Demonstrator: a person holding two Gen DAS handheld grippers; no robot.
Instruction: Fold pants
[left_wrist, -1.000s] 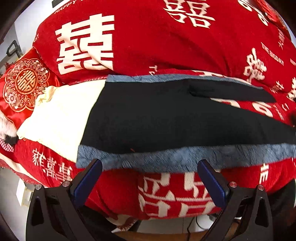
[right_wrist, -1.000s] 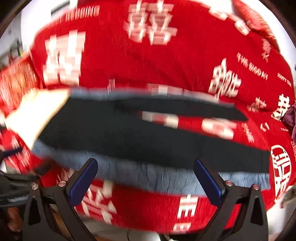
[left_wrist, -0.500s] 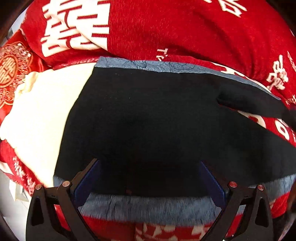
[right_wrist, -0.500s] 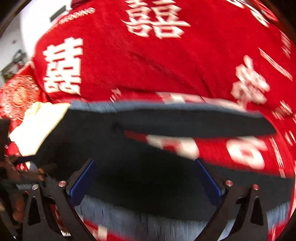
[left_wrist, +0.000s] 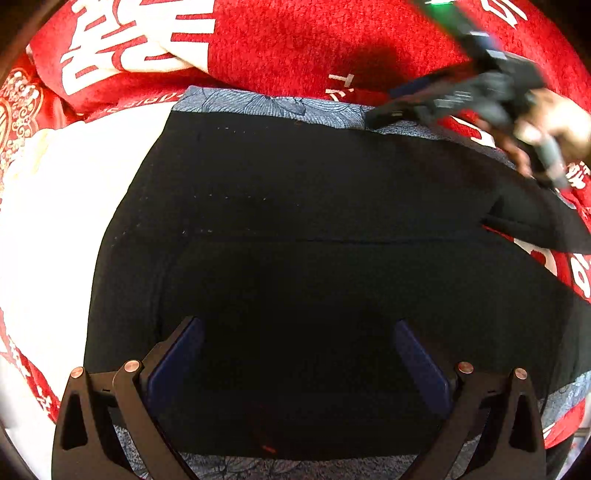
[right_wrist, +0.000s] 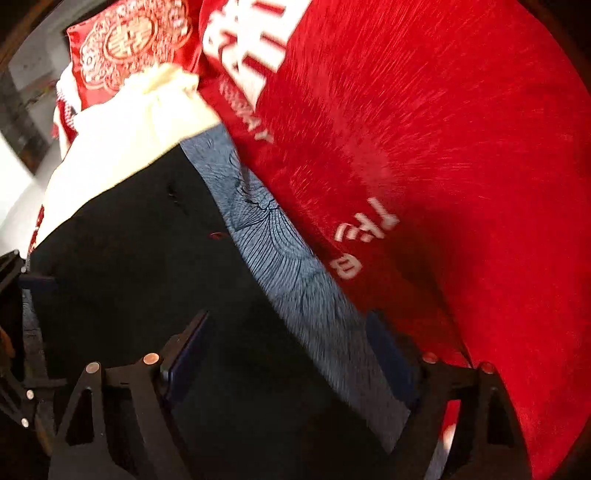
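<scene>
Black pants (left_wrist: 314, 206) with blue patterned side stripes lie flat on a red bedspread; their waist end is at the left. My left gripper (left_wrist: 299, 354) is open, low over the near part of the pants, holding nothing. My right gripper (right_wrist: 288, 354) is open over the far blue stripe (right_wrist: 280, 258) at the pants' far edge. It also shows in the left wrist view (left_wrist: 461, 96) at the upper right, held by a hand.
A red bedspread (left_wrist: 295, 44) with white characters covers the bed. A cream cloth (left_wrist: 74, 206) lies at the left beside the waist. A red embroidered cushion (right_wrist: 125, 40) sits behind it.
Both grippers have moved forward and down over the pants. The right gripper has swung to the far edge and tilted, and now appears in the left wrist view.
</scene>
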